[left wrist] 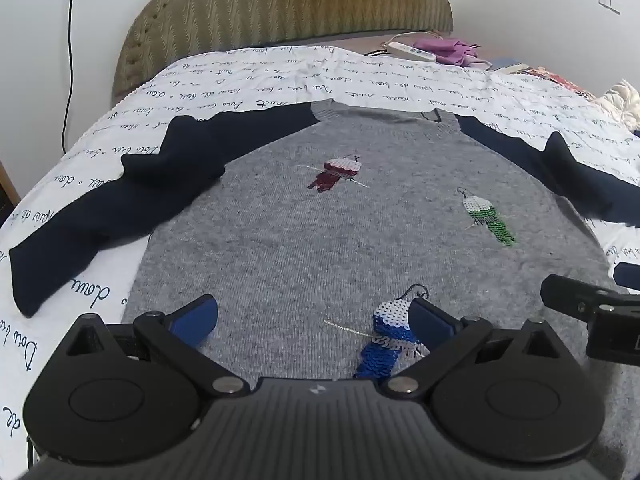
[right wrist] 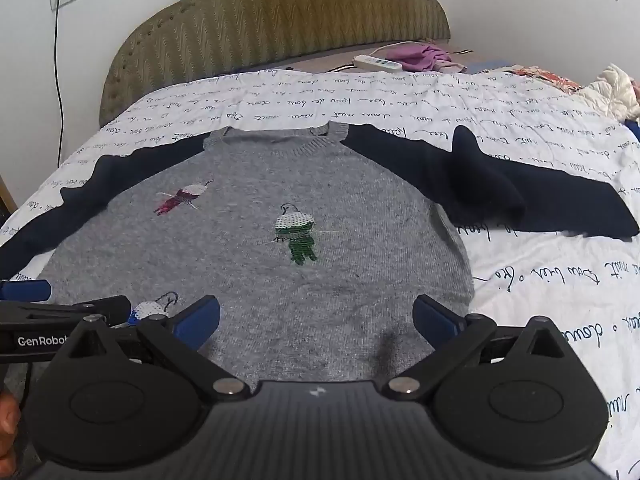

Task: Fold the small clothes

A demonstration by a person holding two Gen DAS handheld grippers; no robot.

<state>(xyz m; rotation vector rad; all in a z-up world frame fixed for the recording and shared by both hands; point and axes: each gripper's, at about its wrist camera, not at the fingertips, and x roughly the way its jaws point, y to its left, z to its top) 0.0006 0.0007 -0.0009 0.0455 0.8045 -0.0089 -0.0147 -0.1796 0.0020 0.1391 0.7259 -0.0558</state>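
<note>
A small grey sweater (left wrist: 304, 240) with navy sleeves and three sequin birds lies flat, front up, on the bed; it also shows in the right wrist view (right wrist: 248, 240). Both sleeves are spread sideways, the left sleeve (left wrist: 100, 216) and the right sleeve (right wrist: 520, 196). My left gripper (left wrist: 314, 318) is open over the lower hem, by the blue bird (left wrist: 386, 336). My right gripper (right wrist: 318, 318) is open over the hem's right part, below the green bird (right wrist: 298, 236). Both are empty and side by side.
The bed has a white sheet (right wrist: 540, 280) printed with script and an olive headboard (right wrist: 280, 20). A power strip (right wrist: 378, 64) and purple cloth (right wrist: 416, 56) lie at the head. More fabric is heaped at the far right (right wrist: 616, 88).
</note>
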